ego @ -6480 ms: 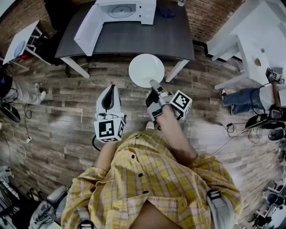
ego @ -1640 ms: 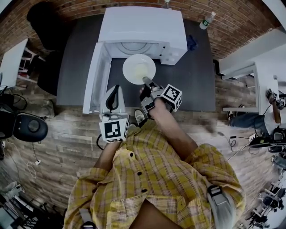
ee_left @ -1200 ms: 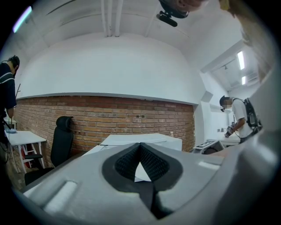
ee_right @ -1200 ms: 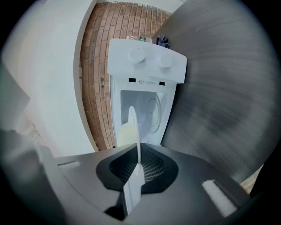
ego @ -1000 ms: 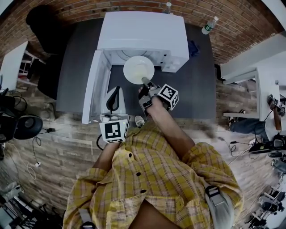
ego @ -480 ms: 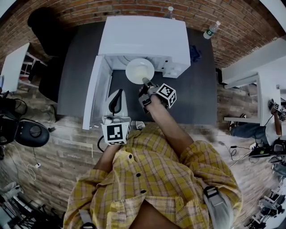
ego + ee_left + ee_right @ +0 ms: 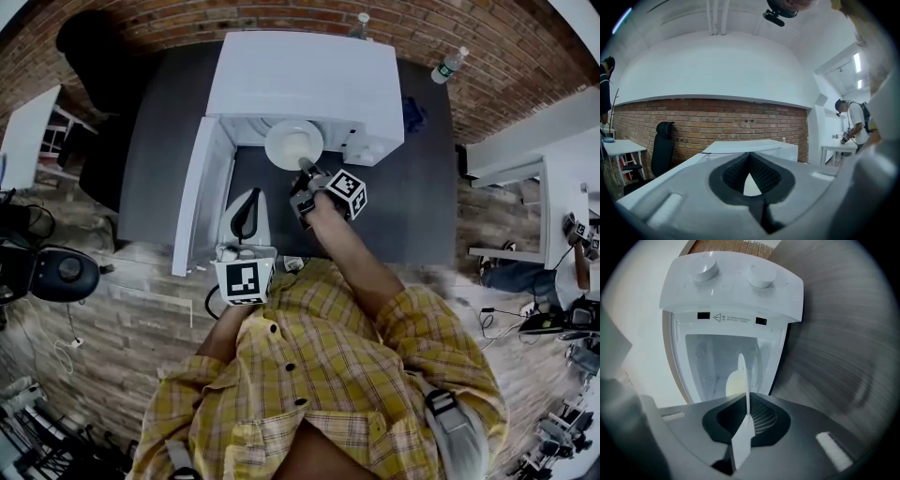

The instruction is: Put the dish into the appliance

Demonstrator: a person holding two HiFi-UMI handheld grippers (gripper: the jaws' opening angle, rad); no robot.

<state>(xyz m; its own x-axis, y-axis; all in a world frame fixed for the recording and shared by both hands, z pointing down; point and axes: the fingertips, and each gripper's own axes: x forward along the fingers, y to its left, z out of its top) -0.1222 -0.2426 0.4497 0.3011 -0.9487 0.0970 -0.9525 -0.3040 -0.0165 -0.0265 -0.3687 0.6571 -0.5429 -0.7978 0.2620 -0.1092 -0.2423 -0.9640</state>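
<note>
Right hand-held gripper [image 7: 302, 169] clamps the dish [image 7: 293, 144] by its near rim so it reaches, seemingly halfway, into the appliance [image 7: 300, 84]; left hand-held gripper [image 7: 247, 194] closed, empty.

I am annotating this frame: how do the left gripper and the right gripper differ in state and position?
The right gripper is shut on the rim of the white dish; the left gripper is shut on nothing. The right gripper reaches to the microwave, holding the dish at its opening; the left gripper hangs nearer the person, beside the open door. Both have their jaws together.
</note>
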